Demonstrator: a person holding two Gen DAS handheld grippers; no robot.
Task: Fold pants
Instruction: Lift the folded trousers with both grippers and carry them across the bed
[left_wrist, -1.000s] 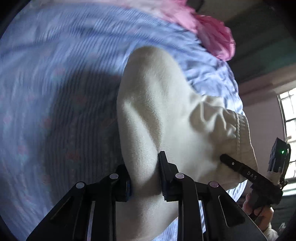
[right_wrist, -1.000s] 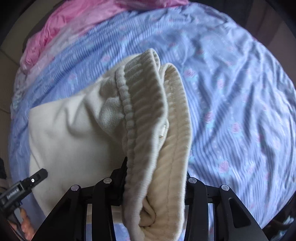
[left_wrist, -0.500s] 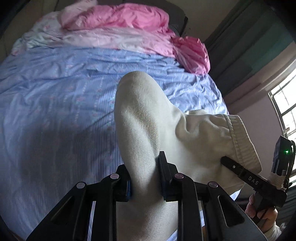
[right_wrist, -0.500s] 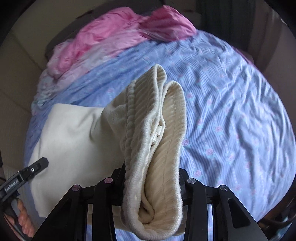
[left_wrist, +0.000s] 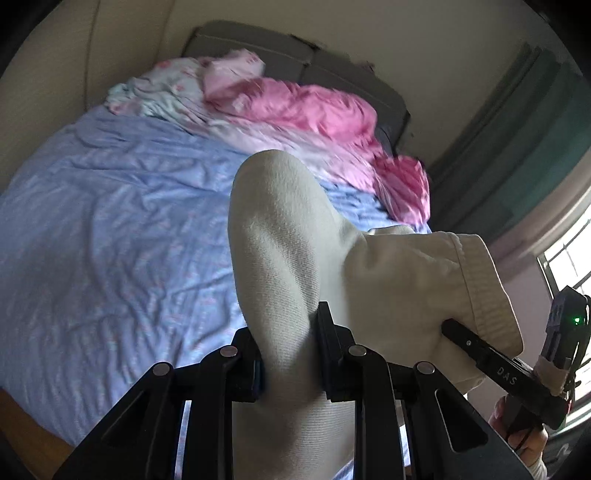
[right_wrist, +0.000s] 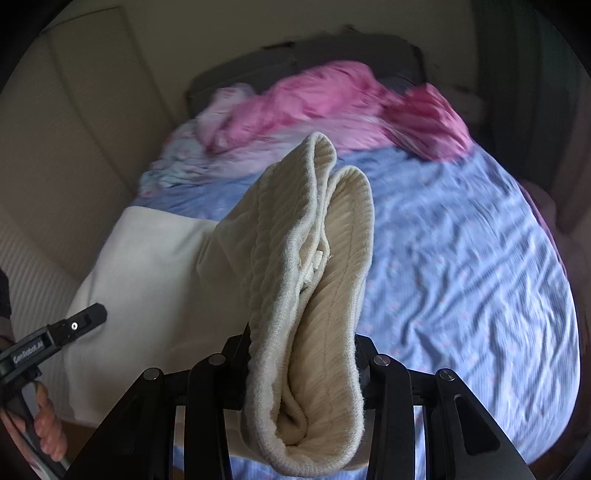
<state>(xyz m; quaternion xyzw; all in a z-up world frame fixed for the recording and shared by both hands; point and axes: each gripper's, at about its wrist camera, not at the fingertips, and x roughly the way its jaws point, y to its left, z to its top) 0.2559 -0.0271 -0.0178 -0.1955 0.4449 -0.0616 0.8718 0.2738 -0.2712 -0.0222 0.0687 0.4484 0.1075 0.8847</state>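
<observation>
Cream knit pants (left_wrist: 295, 236) hang in the air above the bed, held by both grippers. My left gripper (left_wrist: 288, 354) is shut on a bunched fold of the plain cream cloth. The ribbed waistband (right_wrist: 314, 258), doubled over, is clamped in my right gripper (right_wrist: 301, 365), which is shut on it. In the left wrist view the right gripper (left_wrist: 480, 350) shows at the lower right, with the waistband edge (left_wrist: 484, 295) draped over it. In the right wrist view the left gripper (right_wrist: 70, 328) shows at the lower left against the smooth cream cloth (right_wrist: 147, 280).
The bed carries a wrinkled blue striped sheet (left_wrist: 110, 221) below the pants. A pink quilt (left_wrist: 314, 107) and pale bedding (left_wrist: 159, 88) are heaped at the headboard. A window (left_wrist: 569, 258) and a green curtain (left_wrist: 524, 155) are at the right. A person's hand (right_wrist: 44, 428) grips the left tool.
Both grippers have risen with the pants, and the bed now looks farther away. The headboard, wall and pink quilt have come into view. Both grips on the cloth are unchanged.
</observation>
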